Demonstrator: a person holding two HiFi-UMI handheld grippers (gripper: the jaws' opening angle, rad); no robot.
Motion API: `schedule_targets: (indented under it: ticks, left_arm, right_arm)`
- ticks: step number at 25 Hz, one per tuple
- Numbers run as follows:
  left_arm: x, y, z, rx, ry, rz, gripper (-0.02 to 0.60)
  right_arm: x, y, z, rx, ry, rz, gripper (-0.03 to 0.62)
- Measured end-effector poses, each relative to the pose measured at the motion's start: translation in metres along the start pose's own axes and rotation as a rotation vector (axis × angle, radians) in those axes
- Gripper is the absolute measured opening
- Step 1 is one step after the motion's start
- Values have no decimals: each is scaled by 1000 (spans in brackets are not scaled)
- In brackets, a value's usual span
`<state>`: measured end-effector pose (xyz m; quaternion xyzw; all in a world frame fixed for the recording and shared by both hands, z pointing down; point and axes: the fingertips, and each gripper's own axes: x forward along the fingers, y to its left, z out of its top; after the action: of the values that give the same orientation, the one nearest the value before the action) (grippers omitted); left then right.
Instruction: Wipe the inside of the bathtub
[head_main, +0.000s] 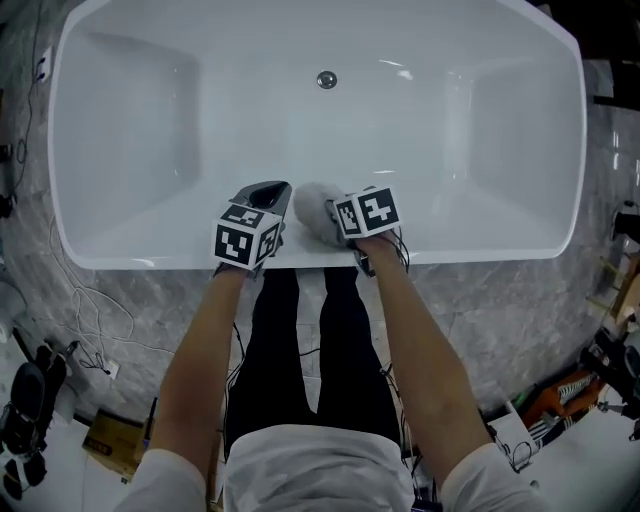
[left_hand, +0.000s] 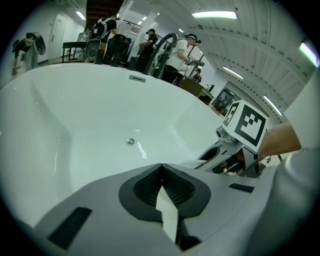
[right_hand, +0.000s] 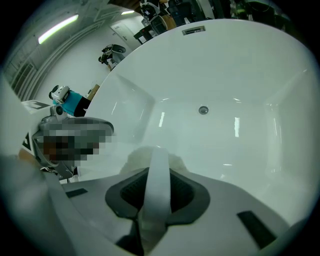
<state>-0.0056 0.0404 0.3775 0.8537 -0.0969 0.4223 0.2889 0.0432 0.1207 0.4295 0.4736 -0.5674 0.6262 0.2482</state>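
Large white oval bathtub (head_main: 430, 130) on grey marble floor (head_main: 500, 320); both forearms reach over its near rim; right tongs (right_hand: 157, 175) grasp the strap of a fluffy white wiping pad (head_main: 314, 208) on the near inner wall; left tongs (left_hand: 161, 181) clenched just beside; round metal drain (head_main: 327, 79) well apart.

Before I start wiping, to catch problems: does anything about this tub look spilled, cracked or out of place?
Nothing stands out. The bathtub looks bare and intact around its drain; the right gripper grips a fluffy pad at the near rim.
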Motion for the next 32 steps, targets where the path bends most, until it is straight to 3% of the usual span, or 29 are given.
schedule_targets:
  ticks: [10, 25, 32]
  left_arm:
    - [34, -56, 20, 110, 28, -64, 12]
    - [119, -200, 58, 243, 60, -206, 12]
    - [145, -233, 61, 314, 76, -250, 12]
  right_arm:
    - [-51, -76, -28, -2, -18, -67, 94]
    - [-148, -219, -79, 6, -50, -157, 94]
    - [-172, -272, -87, -3, -95, -210, 94]
